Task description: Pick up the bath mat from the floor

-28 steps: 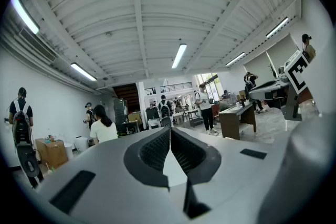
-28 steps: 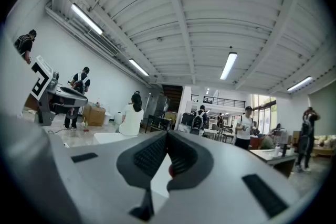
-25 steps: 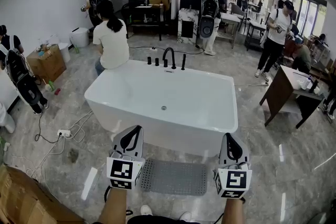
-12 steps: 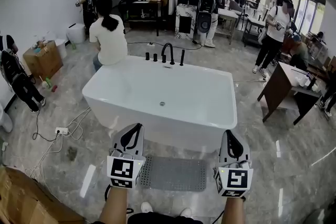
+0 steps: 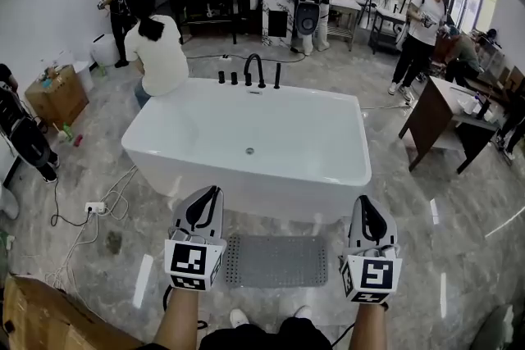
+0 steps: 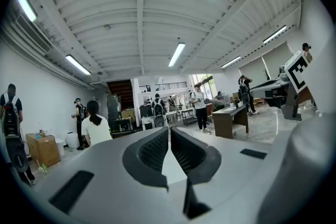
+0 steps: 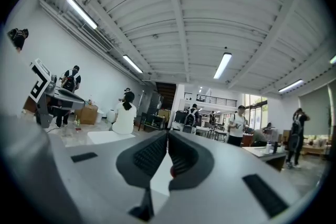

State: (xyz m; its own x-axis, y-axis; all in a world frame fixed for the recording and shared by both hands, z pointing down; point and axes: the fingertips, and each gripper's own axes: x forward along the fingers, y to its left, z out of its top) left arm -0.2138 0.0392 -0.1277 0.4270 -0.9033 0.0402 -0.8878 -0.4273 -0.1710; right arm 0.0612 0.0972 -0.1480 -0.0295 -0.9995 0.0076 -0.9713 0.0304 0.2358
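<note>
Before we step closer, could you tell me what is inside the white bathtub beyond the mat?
Inside the bathtub only a small drain shows on the bare white bottom. The rim covers the near wall's inner face, so nothing there can be checked.

Glossy white bathtub [image 5: 279,143], nubbed grey bath mat [image 5: 276,261], polished marble-look floor [image 5: 459,234].
</note>
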